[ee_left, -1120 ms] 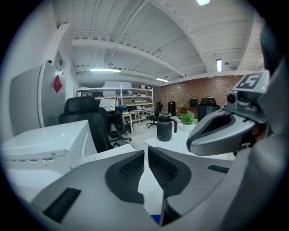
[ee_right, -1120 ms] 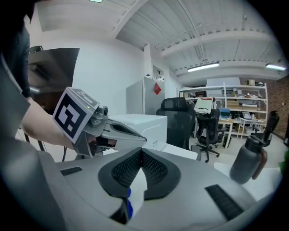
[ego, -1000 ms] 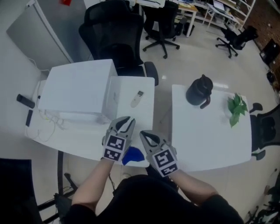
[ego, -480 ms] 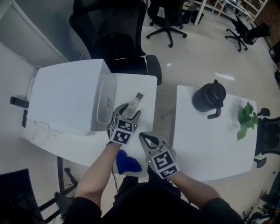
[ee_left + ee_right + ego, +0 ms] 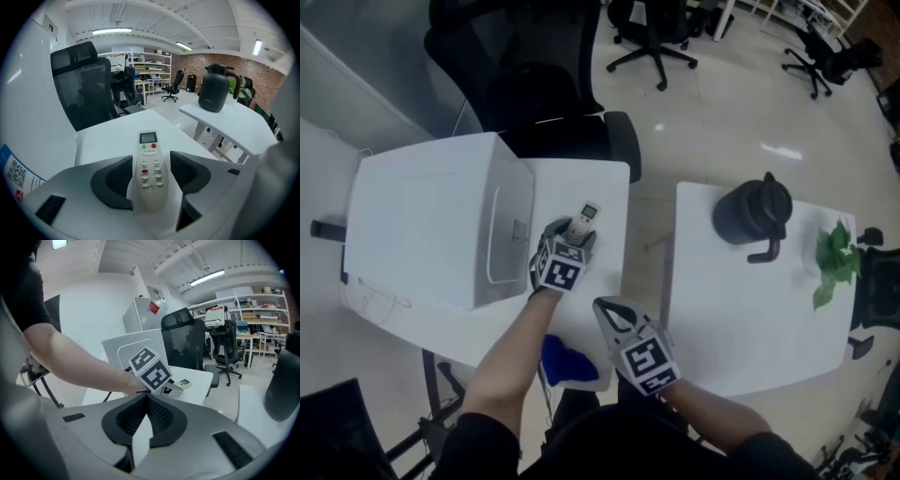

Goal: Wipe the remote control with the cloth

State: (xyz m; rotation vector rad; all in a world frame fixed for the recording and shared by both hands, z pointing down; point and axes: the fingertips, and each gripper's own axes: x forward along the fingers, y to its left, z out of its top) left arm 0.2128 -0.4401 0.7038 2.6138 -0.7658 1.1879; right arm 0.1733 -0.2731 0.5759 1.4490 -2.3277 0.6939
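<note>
You wear a black short-sleeved top [image 5: 581, 450] whose sleeves leave your forearms bare. Your left gripper [image 5: 571, 232] and right gripper [image 5: 604, 307] are built alike. Each has a smooth, pale-grey moulded shell that tapers into two curved jaws, and black ribbed pads [image 5: 116, 177] line the inner faces. Each carries a cube [image 5: 560, 272] faced with black-and-white square markers. The left gripper's jaws have just been opening, with the remote control [image 5: 150, 173] between them.

A box [image 5: 422, 225] is sitting on the left table [image 5: 614, 246]; a jug [image 5: 752, 214] and plant [image 5: 834, 258] are standing on the right table [image 5: 741, 309].
</note>
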